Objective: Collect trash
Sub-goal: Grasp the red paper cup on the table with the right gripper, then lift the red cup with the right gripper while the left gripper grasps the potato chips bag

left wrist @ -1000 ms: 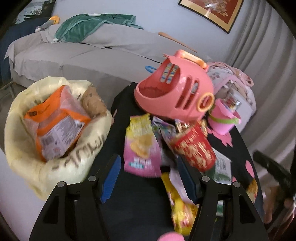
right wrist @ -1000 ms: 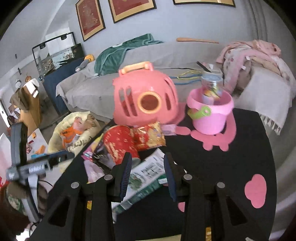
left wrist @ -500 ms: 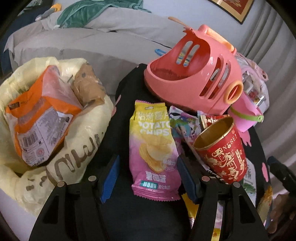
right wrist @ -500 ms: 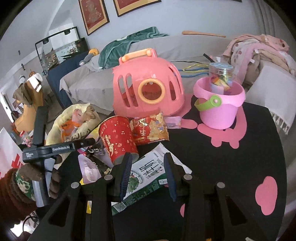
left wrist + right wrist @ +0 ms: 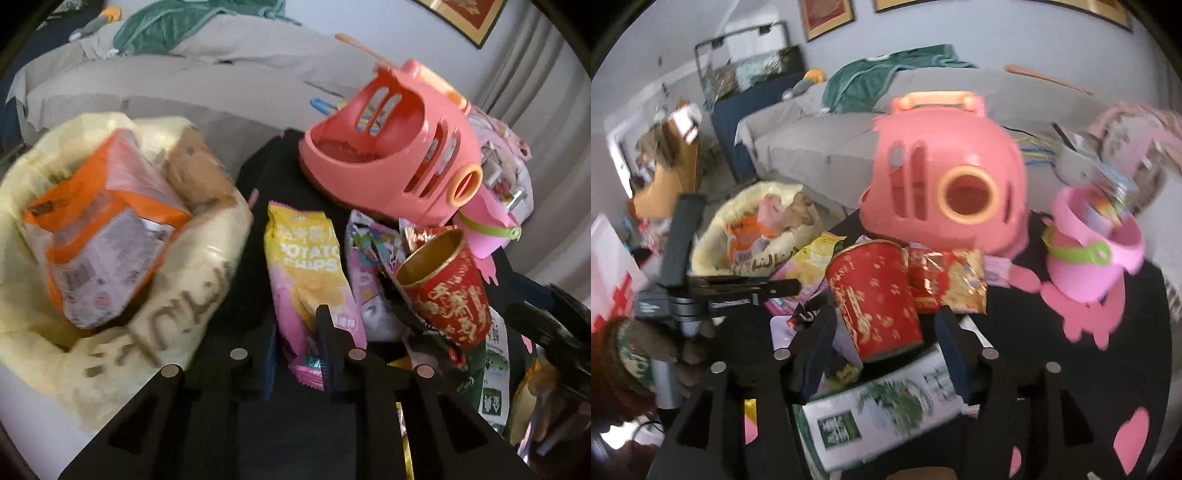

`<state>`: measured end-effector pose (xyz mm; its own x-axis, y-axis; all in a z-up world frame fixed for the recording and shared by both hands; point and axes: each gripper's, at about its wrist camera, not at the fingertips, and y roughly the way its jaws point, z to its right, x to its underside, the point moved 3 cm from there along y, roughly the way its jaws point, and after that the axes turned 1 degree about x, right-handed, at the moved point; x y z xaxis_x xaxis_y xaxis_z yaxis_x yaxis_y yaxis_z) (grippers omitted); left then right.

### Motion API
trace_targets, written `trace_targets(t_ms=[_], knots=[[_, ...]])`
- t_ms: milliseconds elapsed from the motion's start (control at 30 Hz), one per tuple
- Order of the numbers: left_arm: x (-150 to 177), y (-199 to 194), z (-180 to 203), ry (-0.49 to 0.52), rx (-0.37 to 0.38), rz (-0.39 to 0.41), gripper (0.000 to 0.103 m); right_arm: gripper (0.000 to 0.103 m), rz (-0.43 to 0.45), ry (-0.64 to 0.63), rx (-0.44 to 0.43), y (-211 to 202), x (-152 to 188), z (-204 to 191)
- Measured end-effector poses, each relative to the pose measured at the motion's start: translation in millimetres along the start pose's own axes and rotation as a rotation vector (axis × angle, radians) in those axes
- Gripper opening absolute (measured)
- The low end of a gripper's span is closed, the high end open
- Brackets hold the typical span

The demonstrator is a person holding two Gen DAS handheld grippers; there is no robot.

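Potato chips bag (image 5: 310,280) pinched at its near end by the left gripper (image 5: 297,347), flat on the black table (image 5: 258,295).
Its jaws have just closed onto it; the right gripper (image 5: 886,354) has just opened wide around the tipped red paper cup (image 5: 879,302), pads apart from it. Farther left, the yellow trash sack (image 5: 166,325) holds an orange wrapper (image 5: 96,229).

I read "POTATO CHIPS" in white capitals on the yellow-and-pink chip bag (image 5: 308,280) lying on the black table. The red cup (image 5: 448,291) near its right carries gold Chinese characters (too blurred for me to make out). The yellow sack (image 5: 147,332) on the far left bears large dark script, which I cannot read. Print on the green-and-white carton (image 5: 882,410) is smeared.
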<state>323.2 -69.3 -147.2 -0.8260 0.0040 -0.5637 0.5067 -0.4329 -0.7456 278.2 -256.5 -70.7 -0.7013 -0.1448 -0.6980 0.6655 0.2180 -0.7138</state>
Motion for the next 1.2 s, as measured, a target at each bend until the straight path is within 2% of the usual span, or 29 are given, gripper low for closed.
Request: trace_targets(t_ms=[200, 333, 400, 533, 667, 733, 833, 900, 1100, 1200], knots=[[5, -29, -11, 0.004, 0.040, 0.031, 0.016, 0.055, -0.071, 0.012, -0.025, 38, -14, -10], [13, -39, -18, 0.001, 0.065, 0.018, 0.016, 0.057, -0.108, 0.008, 0.027, 59, -19, -11], [17, -43, -18, 0.003, 0.073, 0.016, 0.016, 0.062, -0.130, 0.023, 0.010, 65, -16, -9], [25, -50, -18, 0.012, 0.079, 0.013, 0.016, 0.062, -0.147, 0.010, 0.017, 66, -12, -12], [32, -49, -15, 0.014, 0.076, 0.003, 0.016, 0.060, -0.218, -0.041, 0.056, 73, -1, -18], [37, -51, -13, 0.021, 0.072, 0.001, 0.016, 0.059, -0.182, -0.018, 0.078, 65, 1, -16], [42, -57, -11, 0.027, 0.072, 0.000, 0.016, 0.058, -0.112, 0.077, 0.029, 44, -2, -6], [43, -62, -10, 0.026, 0.073, 0.011, 0.016, 0.058, -0.070, 0.107, 0.036, 28, -6, -2], [36, -95, -12, 0.012, 0.055, 0.102, 0.015, 0.058, 0.001, 0.089, 0.044, -11, -11, -13], [24, -125, -18, 0.010, 0.027, 0.180, 0.015, 0.058, 0.033, 0.073, 0.039, -24, -15, -25]])
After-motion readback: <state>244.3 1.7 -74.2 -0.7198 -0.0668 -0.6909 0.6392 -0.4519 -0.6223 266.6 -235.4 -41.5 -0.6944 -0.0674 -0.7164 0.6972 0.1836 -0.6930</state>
